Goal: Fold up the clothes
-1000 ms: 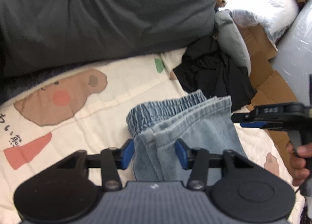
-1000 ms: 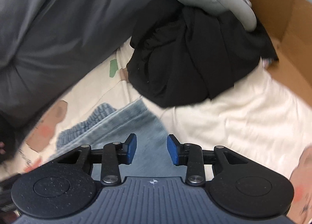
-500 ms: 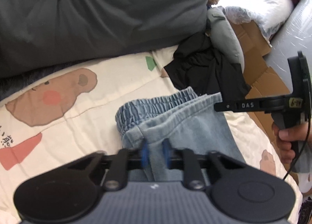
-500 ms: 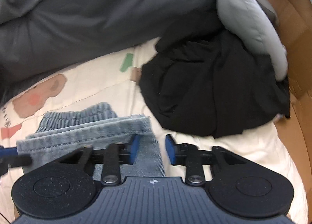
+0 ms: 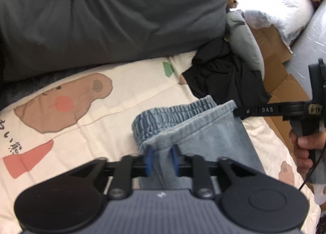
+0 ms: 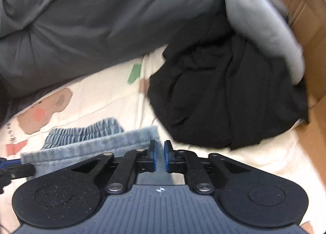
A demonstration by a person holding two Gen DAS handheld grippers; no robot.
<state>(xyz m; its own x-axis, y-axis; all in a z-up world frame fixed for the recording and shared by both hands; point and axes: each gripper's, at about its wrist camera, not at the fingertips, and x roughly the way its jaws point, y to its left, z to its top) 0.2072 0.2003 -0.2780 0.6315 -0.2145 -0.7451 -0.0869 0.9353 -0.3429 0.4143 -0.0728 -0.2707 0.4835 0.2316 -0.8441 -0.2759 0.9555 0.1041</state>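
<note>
Left wrist view shows my left gripper [image 5: 161, 160] with its blue fingers [image 5: 148, 161] pinching a bunched fold of the light blue jeans [image 5: 205, 138] at the near left corner of the hem. My right gripper [image 6: 159, 155] has its fingers [image 6: 152, 154] drawn almost together around the opposite hem corner; a thin edge of denim seems to sit between them, though blur keeps me from being sure. From the left view that gripper's tip touches the far right corner of the fold, my hand [image 5: 303, 148] wrapped around its handle. The jeans lie folded on the cream bed sheet [image 5: 114, 111] with a printed bear [image 5: 61, 101], elastic waistband farthest from me. Just beyond lies a crumpled black garment [image 6: 224, 95], with a dark grey duvet [image 5: 101, 16] behind and cardboard [image 6: 305, 20] to the right.
</note>
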